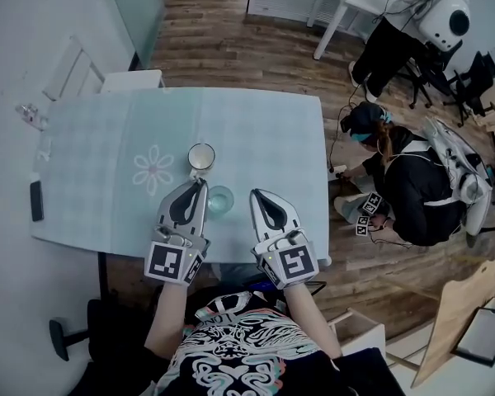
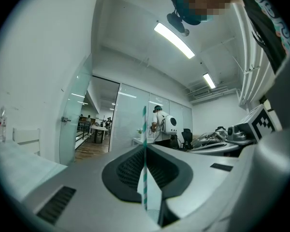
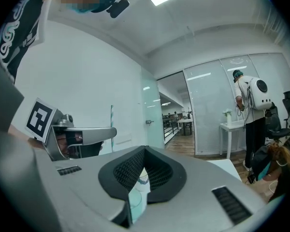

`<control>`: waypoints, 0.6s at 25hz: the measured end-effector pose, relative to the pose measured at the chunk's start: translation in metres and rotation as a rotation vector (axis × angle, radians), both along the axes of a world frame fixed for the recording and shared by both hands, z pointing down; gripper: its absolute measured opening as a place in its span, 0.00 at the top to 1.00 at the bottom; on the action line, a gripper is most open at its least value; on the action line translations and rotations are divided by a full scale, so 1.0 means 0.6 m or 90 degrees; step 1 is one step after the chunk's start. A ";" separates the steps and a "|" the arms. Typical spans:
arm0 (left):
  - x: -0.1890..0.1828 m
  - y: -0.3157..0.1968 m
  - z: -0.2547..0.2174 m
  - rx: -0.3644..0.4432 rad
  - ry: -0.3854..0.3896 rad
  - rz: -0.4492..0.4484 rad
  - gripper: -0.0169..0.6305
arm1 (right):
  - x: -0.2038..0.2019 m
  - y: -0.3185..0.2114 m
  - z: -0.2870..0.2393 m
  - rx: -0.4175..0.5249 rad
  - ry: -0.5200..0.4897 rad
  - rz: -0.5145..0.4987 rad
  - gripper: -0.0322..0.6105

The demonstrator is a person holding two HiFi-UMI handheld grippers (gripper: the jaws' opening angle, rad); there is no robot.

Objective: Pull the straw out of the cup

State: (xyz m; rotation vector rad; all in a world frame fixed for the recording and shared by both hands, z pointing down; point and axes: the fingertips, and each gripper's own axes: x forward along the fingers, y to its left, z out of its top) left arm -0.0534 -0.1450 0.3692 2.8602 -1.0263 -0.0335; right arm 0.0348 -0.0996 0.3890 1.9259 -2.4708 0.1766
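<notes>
A green-and-white striped straw (image 2: 145, 129) stands upright between the jaws of my left gripper (image 2: 145, 148), which is shut on it. In the right gripper view the straw (image 3: 111, 122) rises above the left gripper (image 3: 82, 139). In the head view the left gripper (image 1: 200, 184) has its tips just in front of a white cup (image 1: 201, 157) on the pale blue table (image 1: 107, 180). I cannot tell where the straw's lower end is. A clear greenish glass (image 1: 219, 200) sits between the two grippers. My right gripper (image 1: 256, 195) (image 3: 145, 150) is shut and holds nothing.
A dark phone (image 1: 36, 200) lies at the table's left edge, and a small bottle (image 1: 29, 114) stands at its far left corner. A white chair (image 1: 132, 79) is behind the table. A person (image 1: 404, 184) crouches on the wooden floor to the right.
</notes>
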 end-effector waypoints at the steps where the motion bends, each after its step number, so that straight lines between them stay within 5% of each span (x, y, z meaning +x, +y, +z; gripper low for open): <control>1: -0.001 -0.001 0.000 0.001 0.001 0.000 0.93 | -0.001 0.000 0.001 -0.001 0.002 -0.001 0.93; 15: -0.016 0.000 0.014 -0.002 -0.010 -0.006 0.93 | -0.001 0.016 0.016 -0.007 -0.002 0.001 0.93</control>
